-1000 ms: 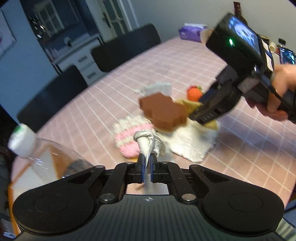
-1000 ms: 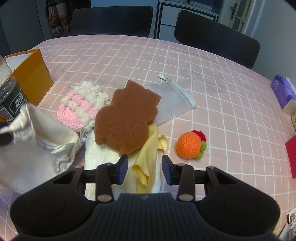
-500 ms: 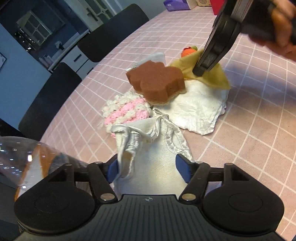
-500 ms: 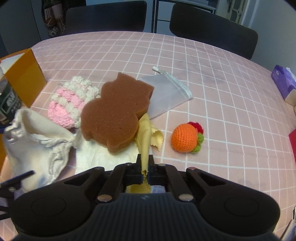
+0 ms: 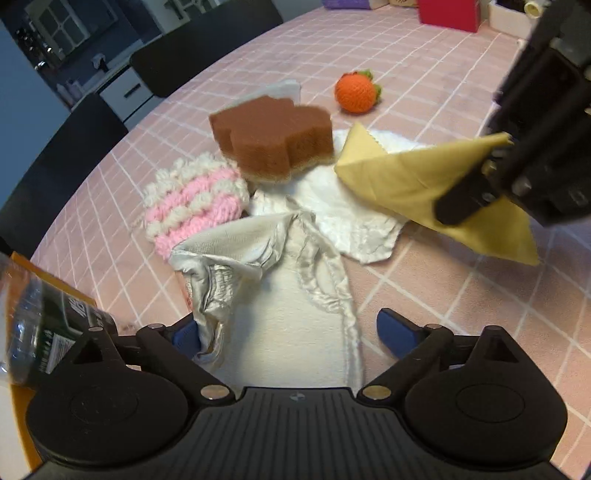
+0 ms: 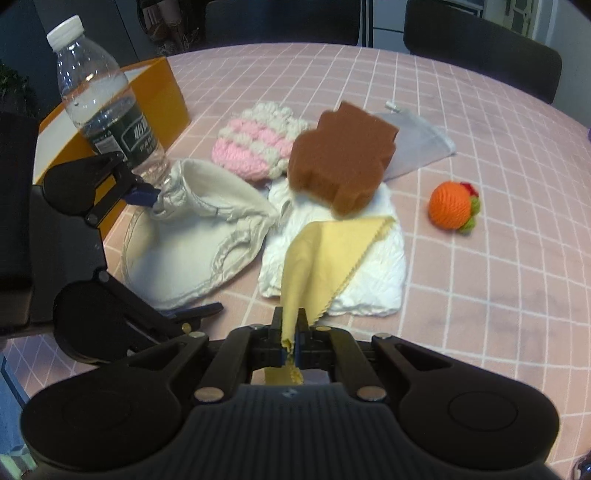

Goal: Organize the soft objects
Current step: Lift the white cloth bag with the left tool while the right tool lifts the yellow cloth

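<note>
My left gripper (image 5: 288, 334) is open, its jaws spread inside the mouth of a cream drawstring bag (image 5: 291, 295) lying on the pink checked table; the bag also shows in the right wrist view (image 6: 192, 236). My right gripper (image 6: 290, 338) is shut on a yellow cloth (image 6: 325, 251) and lifts it off a white cloth (image 6: 373, 269); the yellow cloth shows in the left wrist view (image 5: 417, 177). A brown sponge (image 6: 340, 158) rests on the white cloth. A pink-and-white knitted piece (image 6: 255, 140) lies behind the bag. An orange crocheted fruit (image 6: 452, 206) lies to the right.
A water bottle (image 6: 107, 107) stands beside an orange box (image 6: 159, 96) at the left. A grey mesh pouch (image 6: 421, 144) lies behind the sponge. Black chairs (image 6: 480, 48) line the far table edge. A red box (image 5: 448, 14) stands far off.
My right gripper has shut on the yellow cloth and pulled it up and back. My left gripper has let go of the bag's rim, opened, and spread inside the bag's mouth.
</note>
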Motion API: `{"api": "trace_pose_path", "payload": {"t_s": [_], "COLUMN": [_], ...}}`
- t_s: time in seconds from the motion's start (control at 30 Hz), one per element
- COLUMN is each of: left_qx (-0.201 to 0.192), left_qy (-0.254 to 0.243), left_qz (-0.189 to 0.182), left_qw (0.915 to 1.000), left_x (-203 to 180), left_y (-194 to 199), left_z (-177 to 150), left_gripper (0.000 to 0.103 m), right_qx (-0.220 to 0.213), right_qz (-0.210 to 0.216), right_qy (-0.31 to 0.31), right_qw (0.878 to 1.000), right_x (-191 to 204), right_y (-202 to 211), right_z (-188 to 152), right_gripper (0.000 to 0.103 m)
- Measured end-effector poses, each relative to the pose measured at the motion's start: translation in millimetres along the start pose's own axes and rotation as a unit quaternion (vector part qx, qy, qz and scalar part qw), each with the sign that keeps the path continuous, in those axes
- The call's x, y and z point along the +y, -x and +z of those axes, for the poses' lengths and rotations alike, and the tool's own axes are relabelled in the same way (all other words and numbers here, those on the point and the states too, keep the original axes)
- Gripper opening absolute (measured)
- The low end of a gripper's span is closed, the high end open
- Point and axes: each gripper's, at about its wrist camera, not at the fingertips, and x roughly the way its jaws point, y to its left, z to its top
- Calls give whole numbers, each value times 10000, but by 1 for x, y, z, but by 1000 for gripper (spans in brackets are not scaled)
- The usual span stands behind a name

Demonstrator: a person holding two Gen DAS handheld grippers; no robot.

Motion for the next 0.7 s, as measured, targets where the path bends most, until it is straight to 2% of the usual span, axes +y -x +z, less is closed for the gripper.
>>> {"api": "trace_pose_path", "payload": {"t_s": [0.07, 0.17, 0.23, 0.33, 0.4, 0.47, 0.57, 0.7], "left_qx": [-6, -40, -67, -98, -94, -96, -187, -438], "left_qy": [107, 347, 533, 740, 787, 729, 797, 1034], "left_qz": [47, -101, -200, -286, -254, -133, -18, -48], "left_qw": [9999, 9993, 9984, 9968, 9965, 9972, 9966, 9937], "left_x": [1, 8, 15, 24, 24, 23, 26, 34], "left_y": [-4, -6, -7, -7, -4, -1, 5, 25], "left_z": [-2, -3, -6, -9, -10, -12, -17, -22], "left_gripper": [103, 103, 99, 78, 53, 37, 28, 26], "right_qx": [27, 39, 20, 20, 14, -4, -16, -111], "right_qz": [2, 21, 47, 57, 71, 59, 35, -8], "right_qy": [-6, -8, 27, 95, 149, 207, 283, 365], "right_qw": [10000, 10000, 10000, 9999, 9999, 9998, 9996, 9993], "right_x": [-1, -1, 0, 5, 10, 15, 21, 29], "right_y": [-3, -3, -2, 0, 1, 4, 8, 23], "right_z": [-2, -3, -3, -4, -5, -6, -7, -6], "right_gripper": [1, 1, 1, 1, 1, 1, 1, 1]}}
